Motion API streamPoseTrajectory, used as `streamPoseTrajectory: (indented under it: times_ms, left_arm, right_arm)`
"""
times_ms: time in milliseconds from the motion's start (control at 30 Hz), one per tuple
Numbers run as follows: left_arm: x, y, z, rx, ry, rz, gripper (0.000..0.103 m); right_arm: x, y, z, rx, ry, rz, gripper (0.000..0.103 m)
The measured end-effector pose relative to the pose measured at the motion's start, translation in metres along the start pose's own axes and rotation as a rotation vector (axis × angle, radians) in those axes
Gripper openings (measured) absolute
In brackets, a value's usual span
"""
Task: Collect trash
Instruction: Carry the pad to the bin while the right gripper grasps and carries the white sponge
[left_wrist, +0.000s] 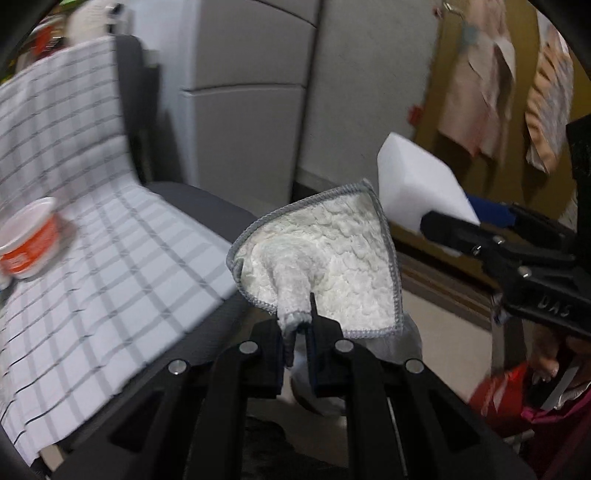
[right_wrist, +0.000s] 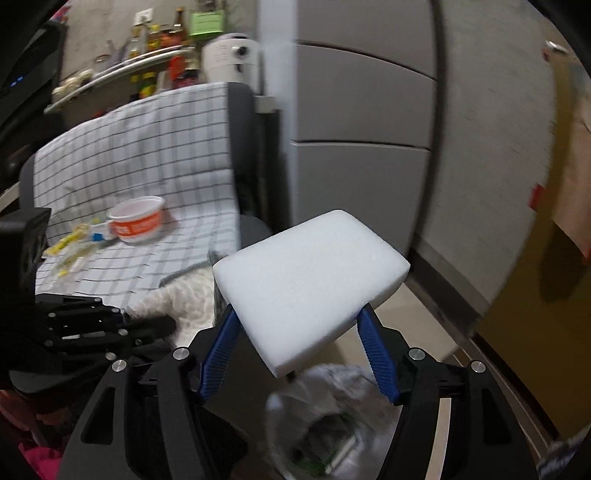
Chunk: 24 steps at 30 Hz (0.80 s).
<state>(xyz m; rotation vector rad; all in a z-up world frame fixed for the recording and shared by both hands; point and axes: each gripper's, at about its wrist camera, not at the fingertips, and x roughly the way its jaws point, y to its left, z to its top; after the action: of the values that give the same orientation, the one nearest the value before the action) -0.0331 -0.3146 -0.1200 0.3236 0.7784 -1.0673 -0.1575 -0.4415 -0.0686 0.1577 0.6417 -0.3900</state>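
Below the right gripper (right_wrist: 299, 332), clamped on a white sponge (right_wrist: 310, 291), gapes the trash bag (right_wrist: 332, 417); the left gripper (left_wrist: 299, 328) pinches a white cloth (left_wrist: 332, 254) — carry-to-bag step, next move likely lowering both over the bag and letting go.

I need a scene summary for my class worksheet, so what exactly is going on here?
A person is working with a handheld gripper in each hand. The left gripper is shut on a white cloth with grey edging, held in the air. The right gripper holds a white sponge block between its blue fingers. On the checked cover over the chair behind them sit an orange and white bowl and some wrappers, not yet collected.
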Motion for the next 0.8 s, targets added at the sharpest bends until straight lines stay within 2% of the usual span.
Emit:
streamPoseTrajectory:
  times_ms: [133, 300, 600, 633, 700, 733, 800]
  left_arm:
    - [0.028, -0.017, 0.003, 0.030, 0.057, -0.026, 0.007]
    - [0.052, -0.030, 0.005, 0.040, 0.090, -0.039, 0.007]
    - [0.083, -0.048, 0.003, 0.089, 0.125, -0.073, 0.009]
    - [0.087, -0.047, 0.002, 0.083, 0.132, -0.081, 0.014]
    - [0.094, -0.045, 0.003, 0.062, 0.149, -0.088, 0.055]
    - [0.097, -0.042, 0.002, 0.047, 0.154, -0.090, 0.060]
    - [0.102, -0.040, 0.002, 0.033, 0.166, -0.098, 0.061]
  right_arm:
    - [0.002, -0.028, -0.016, 0.052, 0.022, -0.064, 0.066]
    - [0.000, -0.054, -0.034, 0.090, 0.017, -0.124, 0.066]
    - [0.026, -0.072, -0.062, 0.118, 0.152, -0.121, 0.069]
    - [0.030, -0.075, -0.064, 0.129, 0.171, -0.115, 0.070]
    - [0.036, -0.080, -0.068, 0.160, 0.197, -0.109, 0.075]
    - [0.039, -0.084, -0.071, 0.182, 0.211, -0.109, 0.078]
    - [0.042, -0.088, -0.074, 0.207, 0.226, -0.113, 0.078]
